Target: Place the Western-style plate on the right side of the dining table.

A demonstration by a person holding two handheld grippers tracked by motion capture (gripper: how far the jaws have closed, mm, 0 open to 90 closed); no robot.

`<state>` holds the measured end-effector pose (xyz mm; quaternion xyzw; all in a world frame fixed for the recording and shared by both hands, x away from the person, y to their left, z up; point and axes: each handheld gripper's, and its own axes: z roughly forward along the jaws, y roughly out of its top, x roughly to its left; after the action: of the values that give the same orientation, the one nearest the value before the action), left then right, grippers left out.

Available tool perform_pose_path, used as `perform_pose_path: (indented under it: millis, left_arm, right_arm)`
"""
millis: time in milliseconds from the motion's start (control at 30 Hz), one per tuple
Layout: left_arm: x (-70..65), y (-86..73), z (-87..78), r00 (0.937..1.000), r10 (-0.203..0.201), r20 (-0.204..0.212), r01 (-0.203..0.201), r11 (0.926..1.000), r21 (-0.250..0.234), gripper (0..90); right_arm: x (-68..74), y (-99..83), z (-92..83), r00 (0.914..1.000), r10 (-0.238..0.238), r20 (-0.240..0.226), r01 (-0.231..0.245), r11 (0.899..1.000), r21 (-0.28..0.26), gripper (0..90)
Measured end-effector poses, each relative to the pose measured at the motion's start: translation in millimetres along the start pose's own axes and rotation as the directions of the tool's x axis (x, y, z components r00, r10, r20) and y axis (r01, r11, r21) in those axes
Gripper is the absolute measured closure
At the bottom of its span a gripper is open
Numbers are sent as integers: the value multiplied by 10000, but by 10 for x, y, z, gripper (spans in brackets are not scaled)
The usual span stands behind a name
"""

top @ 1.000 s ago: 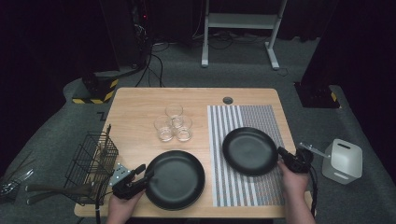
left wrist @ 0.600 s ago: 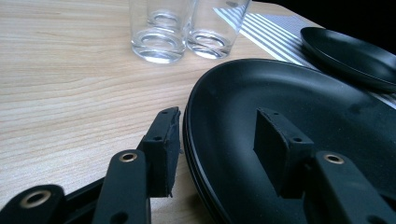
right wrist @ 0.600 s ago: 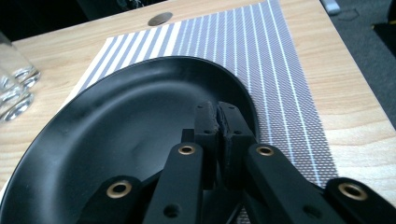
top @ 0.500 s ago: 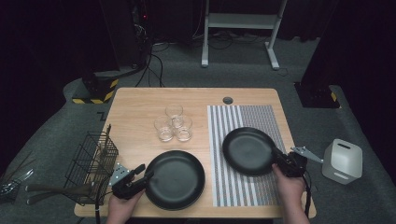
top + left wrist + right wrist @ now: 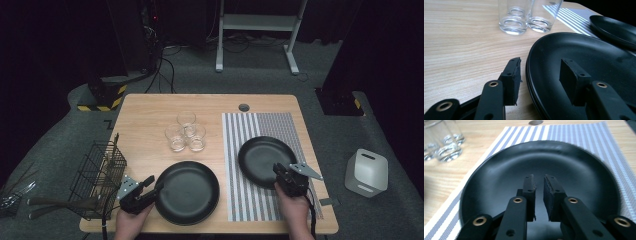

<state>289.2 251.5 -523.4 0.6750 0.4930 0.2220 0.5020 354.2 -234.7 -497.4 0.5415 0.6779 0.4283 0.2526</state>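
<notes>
Left gripper view: the left gripper (image 5: 539,75) straddles the near plate's (image 5: 599,72) left rim, unclenched; the right gripper (image 5: 539,186), barely parted, holds nothing over the mat's plate (image 5: 499,177).

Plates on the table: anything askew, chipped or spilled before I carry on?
Nothing stands out. The near plate lies flat on the bare wood, its rim between the left gripper's open jaws. The far plate sits flat on the striped mat, under the right gripper. The three glasses stand upright and clustered. No chips or spills visible.
</notes>
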Motion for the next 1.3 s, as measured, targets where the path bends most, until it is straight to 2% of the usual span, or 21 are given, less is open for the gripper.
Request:
perform_pose_path:
  millis: [100, 167, 367, 533, 700, 867, 1033, 1233, 1300]
  left_arm:
    - [-1, -1, -7, 10000, 10, -38, -10, 10000, -21, 507]
    - [-2, -1, -9, 9999, -11, -162, 11, 10000, -22, 506]
    - [9, 3, -8, 9998, -165, -112, 166, 9999, 36, 502]
    - [-3, 10, -7, 9999, 74, -95, -73, 9999, 128, 506]
    - [2, 21, -20, 9999, 124, 28, -125, 9998, 157, 509]
    - [-29, 58, -36, 9995, 225, -200, -220, 9995, 246, 517]
    - [-61, 130, -67, 9984, 396, -416, -391, 9992, 116, 538]
    - [-118, 199, -145, 9956, 797, -495, -802, 9967, -81, 568]
    - [-128, 223, -181, 9956, 842, -407, -852, 9961, -233, 569]
  right_arm:
    - [119, -30, 25, 9996, -300, -2, 300, 9996, 1, 775]
    - [196, -45, 39, 9987, -488, -120, 488, 9988, 16, 753]
    - [428, -88, 59, 9949, -852, -549, 849, 9964, -69, 708]
    - [572, -108, 79, 9899, -1098, -901, 1094, 9940, -89, 690]
    - [662, -109, 93, 9835, -1291, -1265, 1291, 9916, -81, 665]
    - [736, -103, 97, 9772, -1511, -1494, 1507, 9885, -142, 639]
    - [792, -95, 111, 9728, -1483, -1782, 1495, 9887, -67, 611]
    - [835, -90, 143, 9655, -1586, -2066, 1631, 9866, 49, 578]
    - [848, -96, 140, 9641, -1710, -2032, 1744, 9847, -9, 579]
